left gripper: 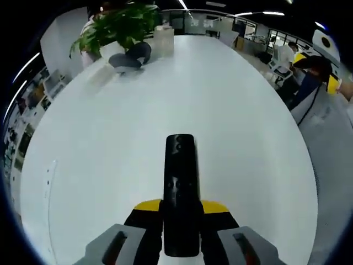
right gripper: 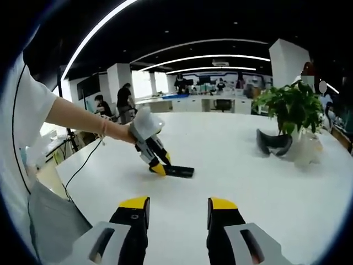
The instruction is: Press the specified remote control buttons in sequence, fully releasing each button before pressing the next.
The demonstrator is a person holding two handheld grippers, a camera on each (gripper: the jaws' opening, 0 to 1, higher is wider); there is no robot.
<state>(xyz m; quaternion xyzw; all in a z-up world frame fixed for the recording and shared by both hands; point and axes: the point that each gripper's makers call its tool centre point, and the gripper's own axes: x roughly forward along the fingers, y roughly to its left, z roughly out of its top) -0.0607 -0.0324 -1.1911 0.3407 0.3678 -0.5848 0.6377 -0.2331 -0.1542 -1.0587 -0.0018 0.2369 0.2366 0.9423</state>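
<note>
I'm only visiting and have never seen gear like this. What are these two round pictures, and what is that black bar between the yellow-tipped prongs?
No robot here: a person carries a two-pronged gripper in each hand, and a fisheye camera rides on each.

The left gripper view looks along the left gripper, which is closed on a black remote control lying lengthwise on the white table.

The right gripper view looks along the right gripper, open and holding nothing. It sees the same scene from across the table: the person's arm, the left gripper and the remote with its far end on the tabletop.

Further back stand a potted plant and a dark curved object I cannot identify.
</note>
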